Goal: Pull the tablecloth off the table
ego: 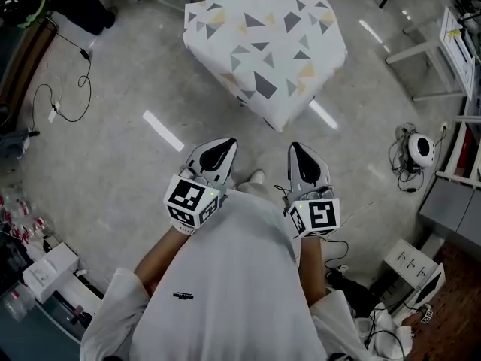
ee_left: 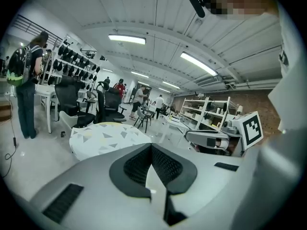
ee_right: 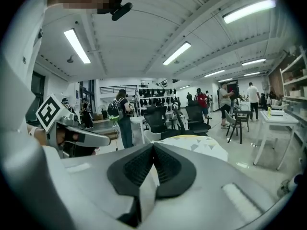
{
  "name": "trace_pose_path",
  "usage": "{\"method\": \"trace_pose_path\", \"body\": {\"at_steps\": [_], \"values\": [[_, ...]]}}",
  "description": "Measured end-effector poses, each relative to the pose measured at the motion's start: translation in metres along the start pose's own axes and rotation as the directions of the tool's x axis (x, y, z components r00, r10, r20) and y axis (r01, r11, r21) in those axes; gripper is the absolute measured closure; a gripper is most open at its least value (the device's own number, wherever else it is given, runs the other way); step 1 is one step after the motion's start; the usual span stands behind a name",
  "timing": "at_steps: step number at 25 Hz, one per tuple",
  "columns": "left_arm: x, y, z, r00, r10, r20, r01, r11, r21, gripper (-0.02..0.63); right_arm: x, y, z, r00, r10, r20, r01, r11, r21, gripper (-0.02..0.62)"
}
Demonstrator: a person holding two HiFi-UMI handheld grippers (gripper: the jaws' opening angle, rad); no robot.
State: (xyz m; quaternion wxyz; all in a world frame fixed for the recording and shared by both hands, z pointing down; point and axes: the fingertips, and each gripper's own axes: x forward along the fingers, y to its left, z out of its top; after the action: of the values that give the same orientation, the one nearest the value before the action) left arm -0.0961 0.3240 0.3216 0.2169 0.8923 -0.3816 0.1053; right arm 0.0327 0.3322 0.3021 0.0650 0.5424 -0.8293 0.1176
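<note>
Tablecloth: a white cloth printed with grey and pale yellow triangles [ego: 267, 43] is draped over a small table, whose top and sides are hidden beneath it. The cloth lies smooth, with one corner hanging toward the person.

Left gripper: a grey two-jaw gripper with black ribbed pads [ego: 219, 150] is held on the near side of the covered table, well apart from the cloth and aimed toward it, tilted slightly downward. Its jaws are pressed together with nothing between them.

Right gripper: a matching grey gripper [ego: 299, 155] is held just beside the left one, also short of the table. Its jaws are likewise closed on nothing.

Person: a white shirt [ego: 225, 277] fills the lower head view, on the side of the grippers away from the table.

Floor: a pale grey polished floor [ego: 113, 149] surrounds the table on all sides.

Beyond the table: black office chairs [ee_left: 69, 99] are seen on the table's far side.
</note>
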Motion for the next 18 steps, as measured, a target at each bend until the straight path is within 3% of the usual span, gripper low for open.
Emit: {"method": "trace_pose_path", "body": {"at_steps": [5, 11, 14, 18], "values": [[-0.002, -0.027, 0.000, 1.000, 0.016, 0.016, -0.016, 1.000, 0.026, 0.600, -0.035, -0.021, -0.004, 1.000, -0.010, 0.016, 0.010, 0.999, 0.040, 0.584], [0.003, -0.053, 0.015, 0.997, 0.057, 0.050, -0.060, 0.997, 0.054, 0.600, -0.083, -0.034, -0.001, 0.995, 0.075, 0.059, -0.071, 0.995, -0.064, 0.584], [0.006, -0.063, 0.023, 0.993, 0.087, 0.084, -0.091, 0.995, 0.047, 0.600, -0.095, -0.045, 0.002, 0.994, 0.061, 0.091, -0.051, 0.992, -0.112, 0.584], [0.011, -0.069, 0.032, 0.988, 0.101, 0.116, -0.108, 0.993, 0.053, 0.600, -0.096, -0.061, 0.006, 0.991, 0.027, 0.132, -0.015, 0.996, -0.090, 0.584]]}}
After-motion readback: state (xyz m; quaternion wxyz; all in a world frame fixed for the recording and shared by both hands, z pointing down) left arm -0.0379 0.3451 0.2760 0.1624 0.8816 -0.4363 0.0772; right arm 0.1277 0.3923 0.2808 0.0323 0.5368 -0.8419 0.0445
